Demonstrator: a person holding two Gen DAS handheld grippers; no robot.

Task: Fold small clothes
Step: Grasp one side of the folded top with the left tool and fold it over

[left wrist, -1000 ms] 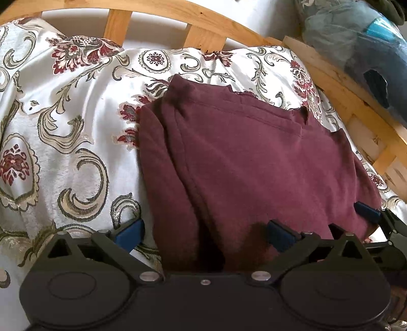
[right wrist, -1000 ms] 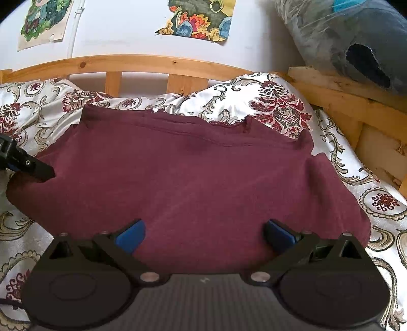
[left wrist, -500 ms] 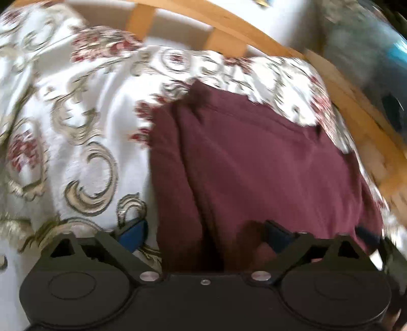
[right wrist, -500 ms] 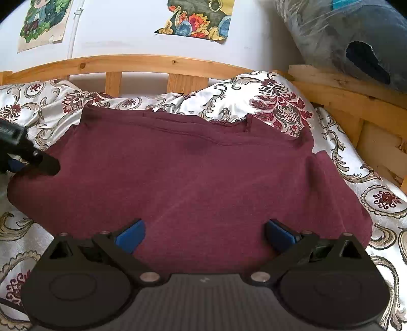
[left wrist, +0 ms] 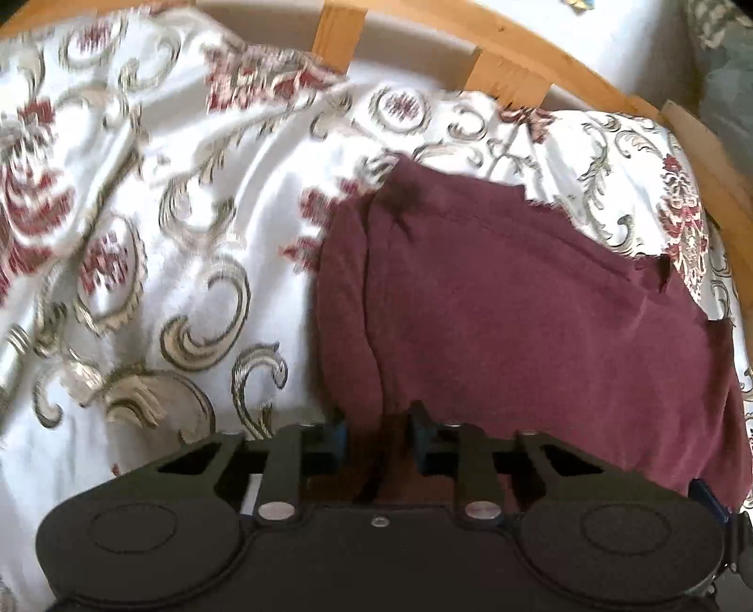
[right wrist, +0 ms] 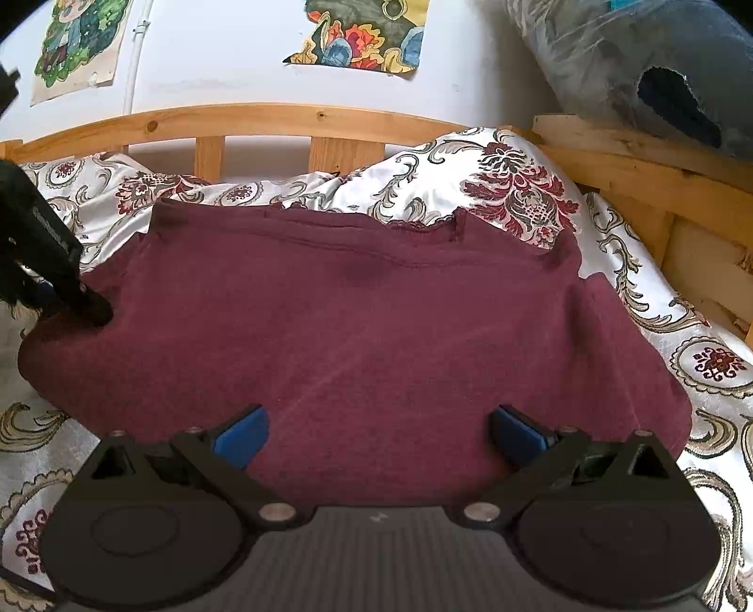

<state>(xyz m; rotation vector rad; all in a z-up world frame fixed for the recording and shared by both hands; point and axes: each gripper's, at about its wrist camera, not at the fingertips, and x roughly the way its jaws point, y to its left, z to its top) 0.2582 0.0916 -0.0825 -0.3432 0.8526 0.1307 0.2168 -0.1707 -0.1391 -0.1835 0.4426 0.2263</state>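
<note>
A maroon garment (left wrist: 517, 320) lies spread flat on the patterned bedspread (left wrist: 164, 235). My left gripper (left wrist: 379, 442) is at its near left corner. The jaws are closing, with a bunched fold of the cloth filling the gap between the blue pads. In the right wrist view the same garment (right wrist: 376, 329) fills the middle. There the left gripper (right wrist: 70, 292) shows as a black arm dipping onto the cloth's left edge. My right gripper (right wrist: 379, 438) stands open over the garment's near edge, its blue pads wide apart and nothing pinched between them.
A wooden bed rail (right wrist: 282, 117) runs along the back and down the right side. A plastic-wrapped bundle (right wrist: 635, 70) rests on the rail at the top right. Posters (right wrist: 362, 33) hang on the white wall. Bedspread (right wrist: 706, 376) lies bare around the garment.
The left jaws have come together from wide apart onto the garment's left corner, and the left hand has risen and tilted. The right gripper has stayed still and open.
</note>
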